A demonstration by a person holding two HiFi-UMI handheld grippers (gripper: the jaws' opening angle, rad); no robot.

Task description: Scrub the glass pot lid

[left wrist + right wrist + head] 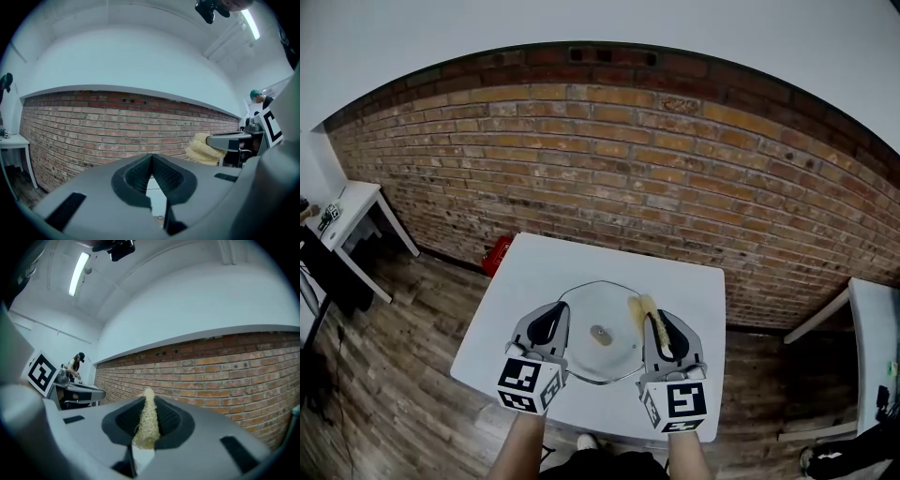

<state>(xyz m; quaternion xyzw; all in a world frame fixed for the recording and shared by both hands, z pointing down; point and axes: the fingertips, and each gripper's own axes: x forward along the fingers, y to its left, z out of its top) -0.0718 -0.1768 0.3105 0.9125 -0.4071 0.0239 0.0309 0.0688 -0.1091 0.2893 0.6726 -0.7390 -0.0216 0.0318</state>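
In the head view a white tabletop (525, 281) is standing in the middle of the frame before a brick wall (609, 159). The glass pot lid (591, 309) is lying on it near the lower centre, its knob (600, 336) facing up.

The left claw (553, 315) is reaching in from the lower left and hanging over the lid's left edge. Whether it is touching the glass cannot be told. In the left gripper view its claw (151, 157) is pressing its ribbed pads together at the tip, with nothing between them.

The right claw (661, 321) is coming in from the lower right, over the lid's right edge. It is clamping a pale yellow fibrous scrubber (643, 307), whose free end is sticking out toward the upper part of the frame, beyond the lid's rim. In the right gripper view the scrubber (146, 425) is standing squeezed between the pads of that claw (149, 404). At the right of the left gripper view the same scrubber (202, 149) is jutting from the right claw (225, 140).

A red object (497, 255) is lying on the wooden floor (403, 328) by the tabletop's upper left corner. A second white table (352, 211) is standing at the far left.
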